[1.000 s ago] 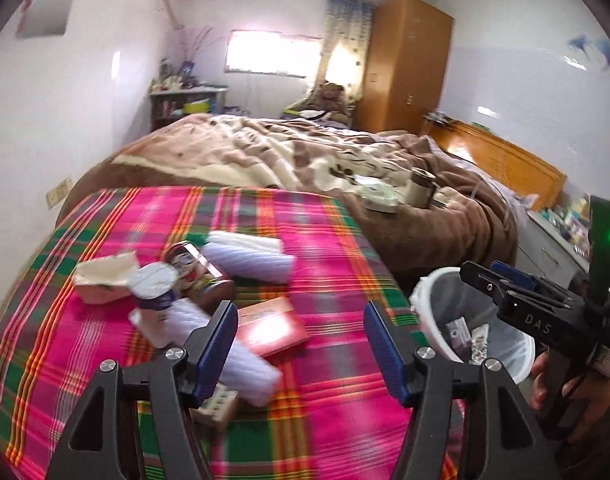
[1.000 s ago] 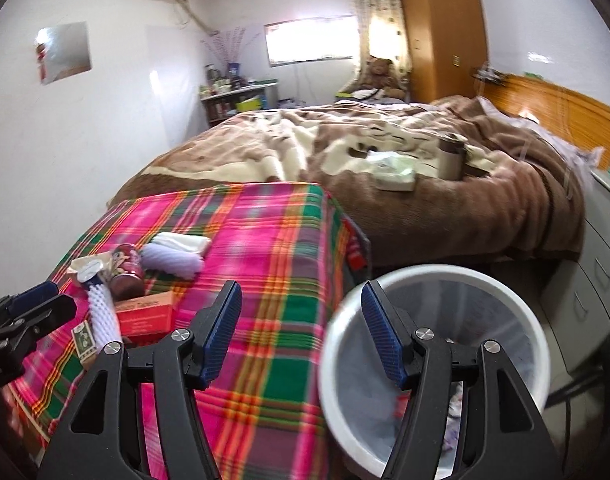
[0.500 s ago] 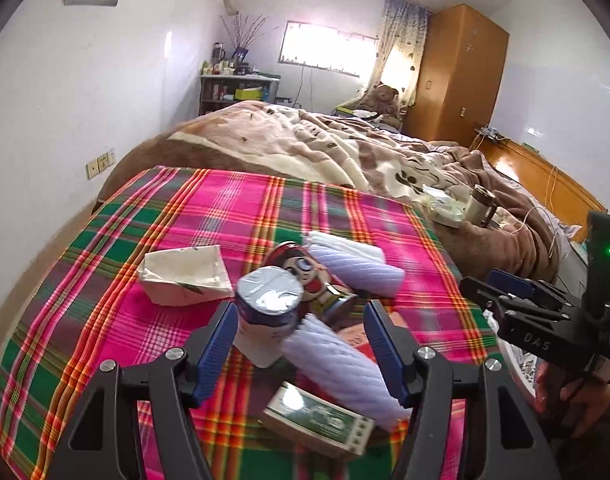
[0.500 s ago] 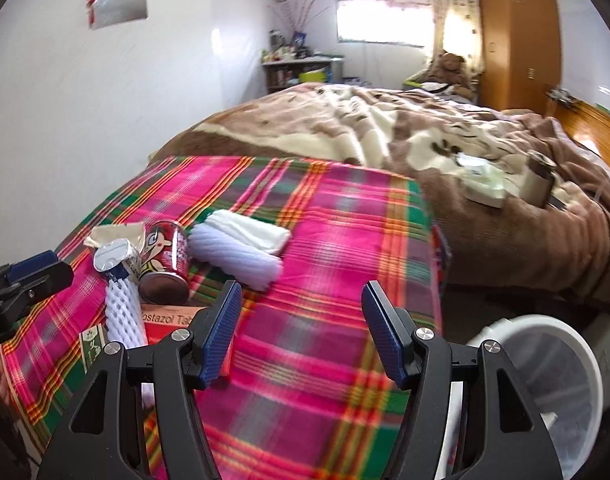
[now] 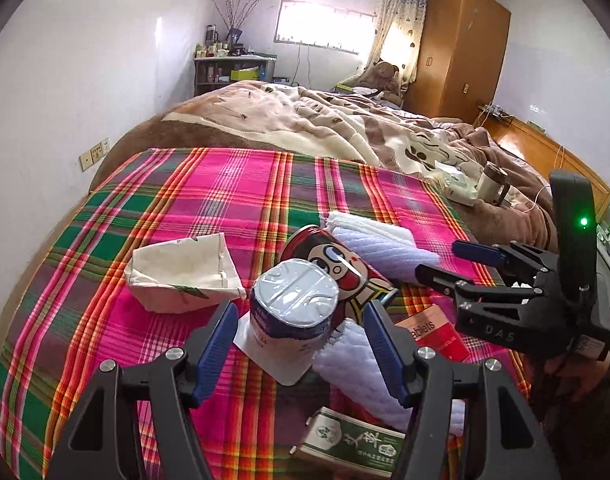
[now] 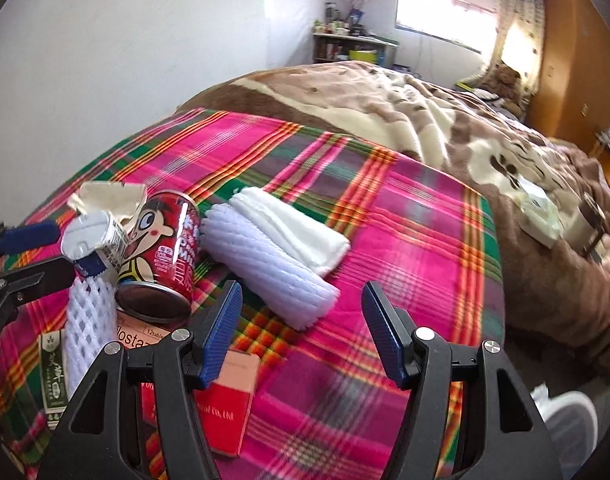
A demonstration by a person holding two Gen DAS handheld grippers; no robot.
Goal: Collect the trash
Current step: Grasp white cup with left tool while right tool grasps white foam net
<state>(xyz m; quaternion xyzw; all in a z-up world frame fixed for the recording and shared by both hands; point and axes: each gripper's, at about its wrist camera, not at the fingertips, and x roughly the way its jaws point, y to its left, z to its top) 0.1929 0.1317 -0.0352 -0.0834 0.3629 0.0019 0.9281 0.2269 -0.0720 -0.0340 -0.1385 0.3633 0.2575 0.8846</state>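
Observation:
A pile of trash lies on the plaid cloth. My left gripper stands open, and a foil-lidded cup sits between its fingers with a gap on each side. Behind the cup lie a red cartoon can, a crumpled carton and white foam sleeves. A red tablet box and a green box lie nearer. My right gripper is open and holds nothing. It hovers just short of a foam sleeve and a folded white pad, with the can to its left.
The white trash bin shows only as a rim at the lower right of the right wrist view, off the cloth's edge. A brown blanket covers the bed beyond, with a mug on it. A white wall runs along the left.
Both grippers have swung left, away from the bin and toward the trash pile. The bin has slid almost out of sight. The cup now sits between my left fingers. The jaws have kept their width.

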